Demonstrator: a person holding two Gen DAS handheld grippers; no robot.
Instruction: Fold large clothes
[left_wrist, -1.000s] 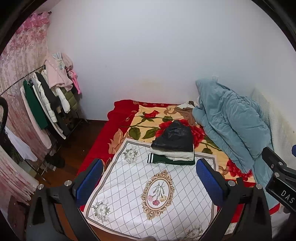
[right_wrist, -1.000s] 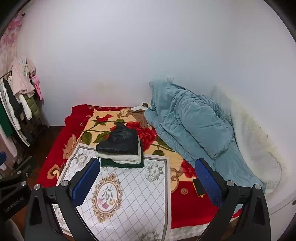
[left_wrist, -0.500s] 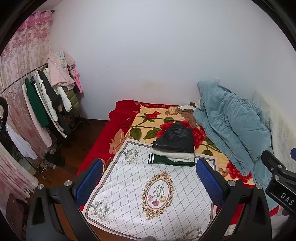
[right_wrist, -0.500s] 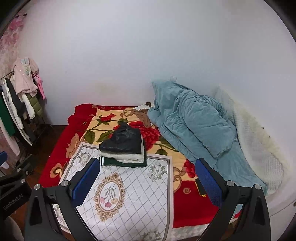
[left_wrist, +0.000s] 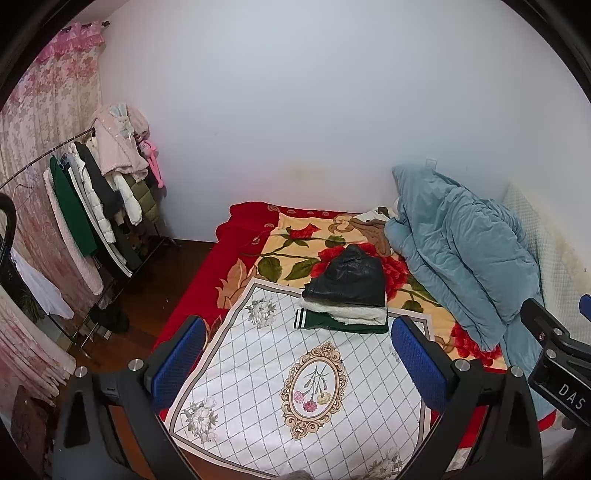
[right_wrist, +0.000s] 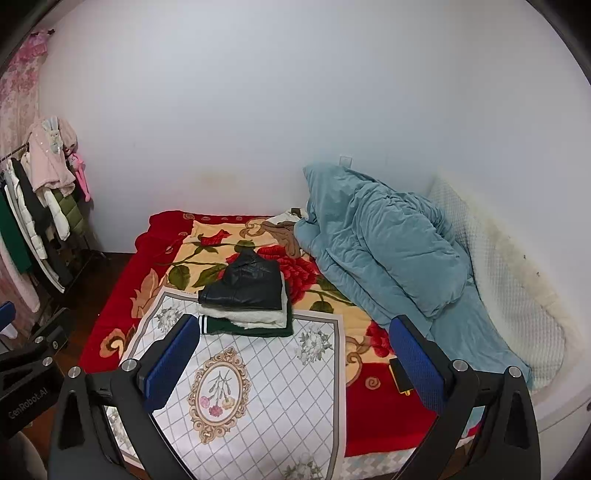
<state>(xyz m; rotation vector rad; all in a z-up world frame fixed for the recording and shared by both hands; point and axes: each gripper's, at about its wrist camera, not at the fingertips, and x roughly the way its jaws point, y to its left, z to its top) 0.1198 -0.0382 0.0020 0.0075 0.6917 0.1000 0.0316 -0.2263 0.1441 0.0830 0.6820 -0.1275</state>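
A stack of folded clothes lies mid-bed: a black leather garment on top, a cream one under it, a dark green one with white stripes at the bottom. Its front edge rests on a white cloth with a grid and flower medallion. My left gripper hangs open above that cloth, well short of the stack, nothing between its blue pads. My right gripper is also open and empty, held back from the bed. Each gripper's body shows at the edge of the other's view.
A rumpled teal quilt fills the bed's right side beside a white pillow. A rack of hanging clothes stands left over dark wood floor. A dark phone-like object lies on the red floral blanket.
Both views have shifted slightly rightward and back, so the bed and stack sit a little further right in frame. The stack has not moved and both grippers stay open.
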